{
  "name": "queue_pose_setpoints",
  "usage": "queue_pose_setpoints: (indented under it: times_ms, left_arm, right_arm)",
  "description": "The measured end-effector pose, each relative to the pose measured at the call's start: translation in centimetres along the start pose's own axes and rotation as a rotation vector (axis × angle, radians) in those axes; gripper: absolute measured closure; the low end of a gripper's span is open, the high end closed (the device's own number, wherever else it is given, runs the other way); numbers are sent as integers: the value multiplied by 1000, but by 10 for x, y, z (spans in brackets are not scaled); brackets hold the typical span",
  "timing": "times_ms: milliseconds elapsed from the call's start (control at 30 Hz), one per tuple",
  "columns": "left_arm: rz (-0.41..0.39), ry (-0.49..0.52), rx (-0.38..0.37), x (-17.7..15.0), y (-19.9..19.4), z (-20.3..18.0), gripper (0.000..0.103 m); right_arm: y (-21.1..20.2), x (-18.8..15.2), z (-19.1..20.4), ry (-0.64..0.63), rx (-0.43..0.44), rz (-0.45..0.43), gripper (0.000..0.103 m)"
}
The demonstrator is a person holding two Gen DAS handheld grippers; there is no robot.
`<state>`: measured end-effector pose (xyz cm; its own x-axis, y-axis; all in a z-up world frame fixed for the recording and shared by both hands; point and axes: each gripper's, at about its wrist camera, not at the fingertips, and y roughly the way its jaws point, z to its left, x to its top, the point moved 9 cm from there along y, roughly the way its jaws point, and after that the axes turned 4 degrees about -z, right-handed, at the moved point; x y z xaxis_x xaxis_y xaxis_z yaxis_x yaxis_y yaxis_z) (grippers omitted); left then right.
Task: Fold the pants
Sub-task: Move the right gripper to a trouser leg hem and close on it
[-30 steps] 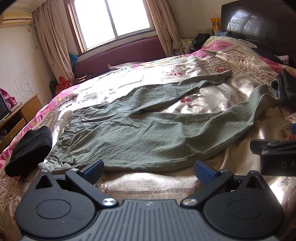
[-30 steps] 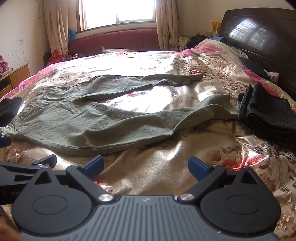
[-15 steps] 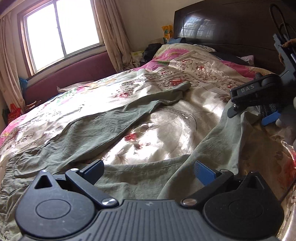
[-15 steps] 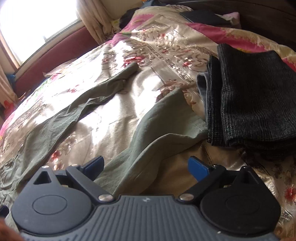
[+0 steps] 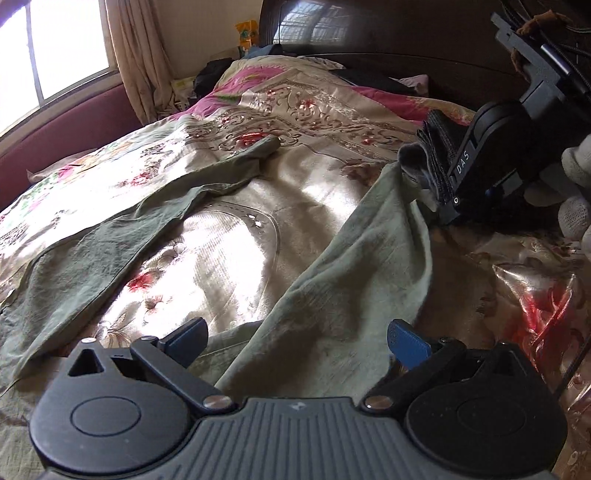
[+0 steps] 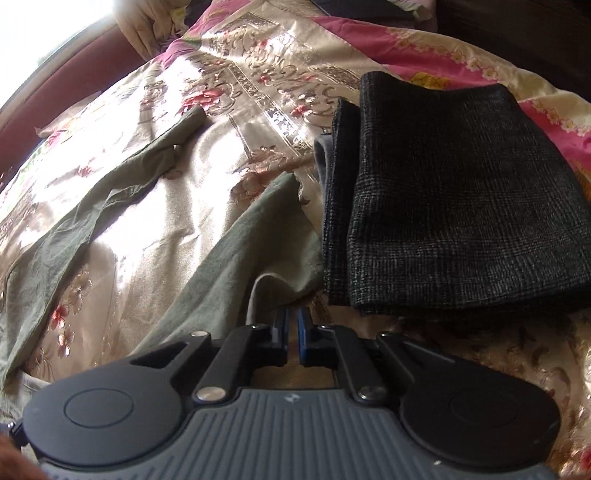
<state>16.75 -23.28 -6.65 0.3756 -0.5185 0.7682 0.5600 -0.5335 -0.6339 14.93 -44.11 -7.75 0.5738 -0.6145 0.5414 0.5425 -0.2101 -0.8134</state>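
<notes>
The right claw (image 6: 291, 325), spread wide half a second ago, has now clenched on the hem of the pants (image 6: 236, 254) just ahead of it. The left claw (image 5: 297, 338) stays released above the same leg. That leg looks ready to be lifted over.

Home bedroom: bed (image 5: 332, 122), likely headboard (image 5: 388, 33)

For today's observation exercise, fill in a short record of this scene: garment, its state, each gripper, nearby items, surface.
garment: green pants
state: spread out, legs apart, unfolded
right gripper: shut on the hem of the near pant leg
left gripper: open, over the near pant leg, holding nothing
nearby: folded dark plaid garment beside the near leg's hem
surface: floral satin bedspread
</notes>
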Motion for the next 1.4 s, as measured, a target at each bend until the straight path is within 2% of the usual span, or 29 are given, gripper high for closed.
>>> queue_pose_setpoints:
  times_ms: [100,167,200,267,333,367,500,567,633,667,700,733,800,867,967,1033,1100,1167,1200,1267,1333,1367,1400]
  left_arm:
    - [35,22,-7,1,8,-11,0]
    - [39,51,-4,5,9,-17,0]
    - [37,60,-5,7,7,-20,0]
    - [42,74,-9,10,6,-24,0]
    - [56,73,-16,12,7,-28,0]
    - [66,74,-20,12,8,-30,0]
    - [57,94,-29,15,8,-32,0]
    - [49,107,-38,15,7,-30,0]
    - [61,103,-51,11,9,-26,0]
    - [67,95,-54,10,11,-23,0]
    - [73,88,-53,9,12,-21,0]
    - [78,84,-48,8,14,-18,0]
    - [79,74,-34,7,14,-9,0]
    - [79,61,-20,6,10,3,0]
    - [78,50,10,5,8,26,0]
    - [79,68,26,5,12,42,0]
    - [78,94,37,7,17,58,0]
    - [90,121,32,9,24,71,0]
    - [87,138,30,10,27,77,0]
    - [82,190,17,14,33,85,0]
    - [80,233,-15,16,37,86,0]
    - [86,256,-57,17,39,83,0]
    - [93,273,-89,16,40,80,0]
  right_arm:
    - [15,-2,0,26,24,45,89]
    - [26,-3,2,107,70,96,89]
    - [26,-2,5,152,111,93,89]
    - [17,4,9,151,119,50,86]
    - [11,10,11,159,125,18,59]
    - [13,13,12,162,129,14,54]
    - [26,22,9,255,143,30,54]
    - [15,23,3,317,160,-19,54]
    - [12,22,2,293,139,-42,54]
    - [18,18,6,270,122,-17,55]
    - [26,13,9,253,118,19,73]
    - [35,9,13,243,126,49,100]
    - [47,0,10,276,112,110,102]
    - [37,2,1,285,84,101,102]
    - [11,8,-12,220,29,71,102]
    - [-3,8,-22,139,-44,77,102]
    - [-9,0,-26,45,-97,123,101]
    - [-9,-18,-25,-81,-148,227,97]
    - [-12,-22,-24,-131,-175,246,93]
    - [-26,-21,-14,-248,-200,222,93]
    - [-42,-8,9,-399,-207,161,93]
    - [-46,-1,22,-460,-185,133,90]
    - [-44,6,34,-501,-149,121,80]
